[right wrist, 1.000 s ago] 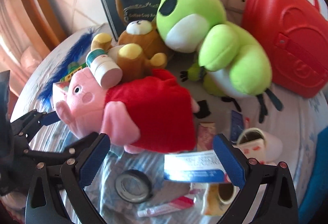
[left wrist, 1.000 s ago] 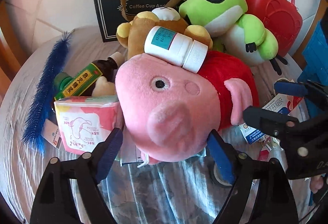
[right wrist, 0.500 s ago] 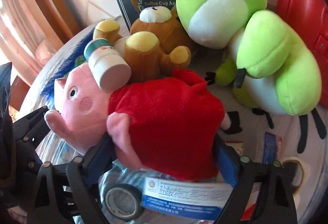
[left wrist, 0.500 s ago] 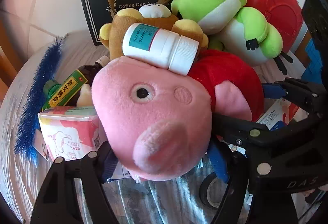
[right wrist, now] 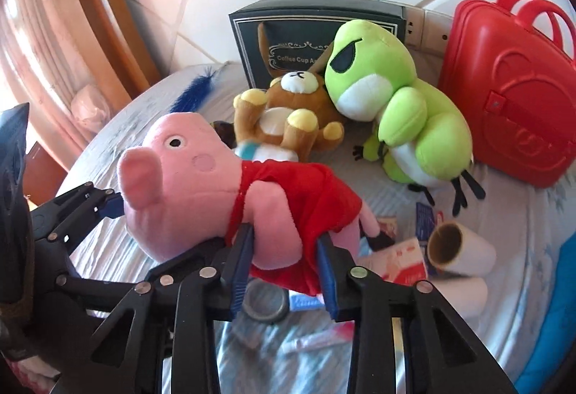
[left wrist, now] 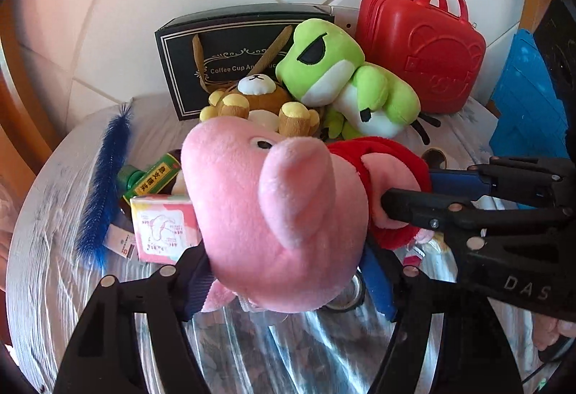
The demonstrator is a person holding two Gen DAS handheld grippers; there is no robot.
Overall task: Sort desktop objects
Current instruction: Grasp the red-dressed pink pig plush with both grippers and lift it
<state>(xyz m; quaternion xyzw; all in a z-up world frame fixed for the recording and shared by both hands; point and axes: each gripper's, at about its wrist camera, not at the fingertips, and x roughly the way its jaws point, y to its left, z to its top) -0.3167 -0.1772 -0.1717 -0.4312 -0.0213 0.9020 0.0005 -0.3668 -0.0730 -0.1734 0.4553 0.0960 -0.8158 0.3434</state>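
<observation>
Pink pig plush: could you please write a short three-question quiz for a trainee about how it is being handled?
1. True or false: no gripper touches the pink pig plush.
2. Which part sits between the right gripper's pads? A. the head B. the red-dressed body C. a foot
3. Which toy lies against the green frog plush?

Key: 1. False: the left gripper has its head and the right its body, both with jaws closing. 2. B. 3. The brown bear plush.
</observation>
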